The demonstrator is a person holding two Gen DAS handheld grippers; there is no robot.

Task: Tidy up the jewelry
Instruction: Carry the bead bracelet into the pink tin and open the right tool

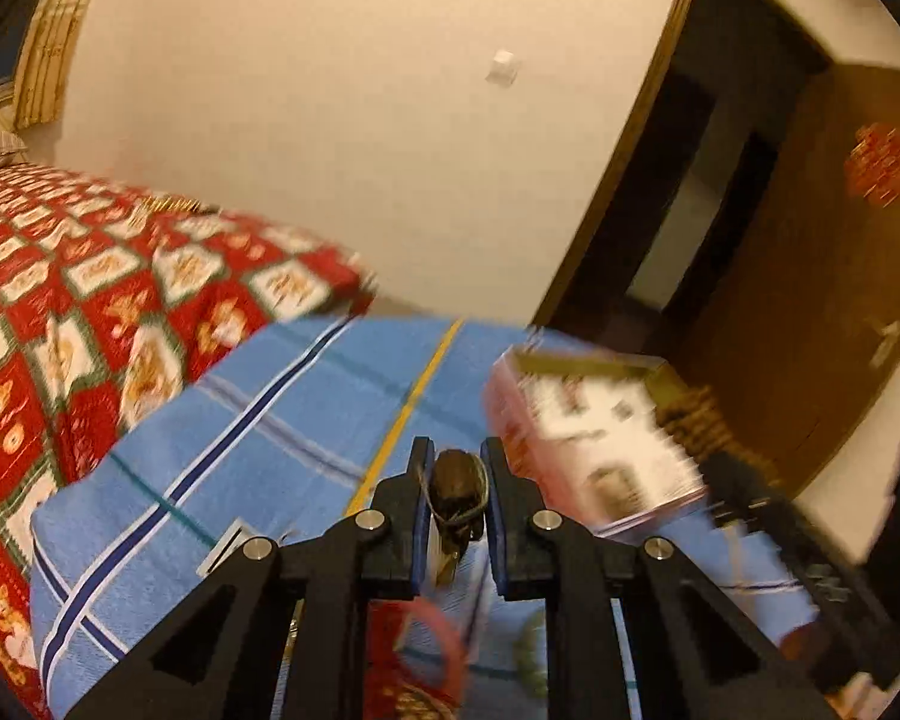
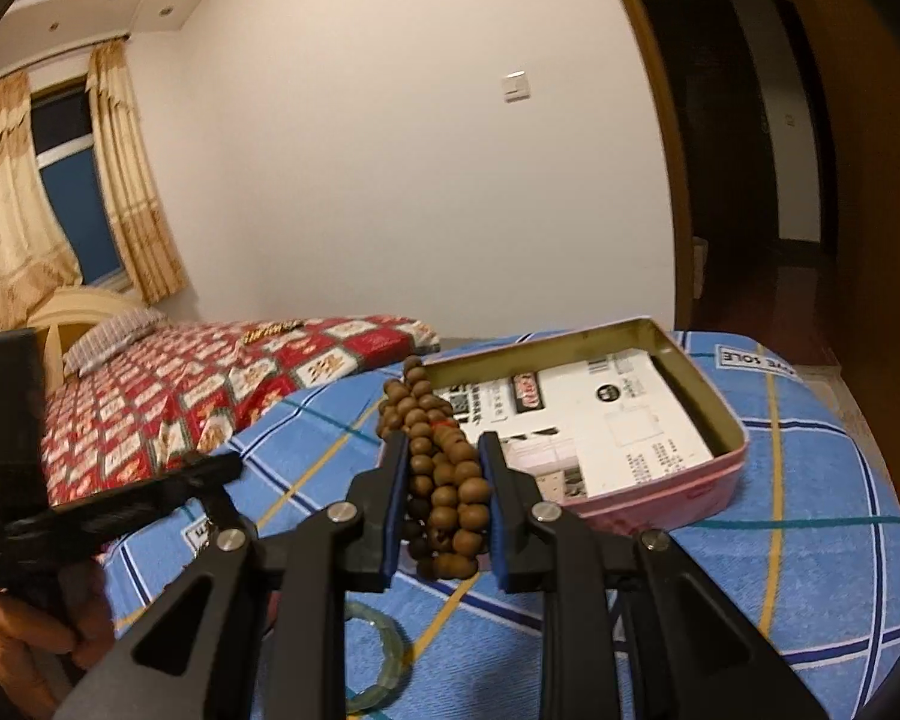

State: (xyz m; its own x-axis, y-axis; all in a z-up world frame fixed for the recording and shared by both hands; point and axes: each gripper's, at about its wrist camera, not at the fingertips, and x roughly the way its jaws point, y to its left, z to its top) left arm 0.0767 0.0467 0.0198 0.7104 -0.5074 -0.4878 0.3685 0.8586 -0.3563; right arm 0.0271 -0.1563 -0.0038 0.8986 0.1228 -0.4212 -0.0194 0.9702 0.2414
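Observation:
In the left wrist view my left gripper point(image 1: 457, 450) is shut on a dark carved pendant point(image 1: 459, 489) with a thin cord looped around it, held above the blue plaid cloth point(image 1: 282, 420). The pink tin box point(image 1: 594, 438) is blurred just to its right. In the right wrist view my right gripper point(image 2: 444, 444) is shut on a bunched string of brown wooden beads point(image 2: 447, 480), held just left of the open pink tin box point(image 2: 660, 480), which has a white printed card point(image 2: 600, 420) inside. A pale green bangle point(image 2: 378, 660) lies on the cloth below the right gripper.
A red bangle point(image 1: 438, 654) and something green point(image 1: 531, 654) lie blurred on the cloth under the left gripper. A bed with a red patterned quilt point(image 2: 168, 396) stands beyond the cloth on the left. A person's hand point(image 2: 36, 630) grips a black frame at left. An open doorway point(image 2: 738, 150) is on the right.

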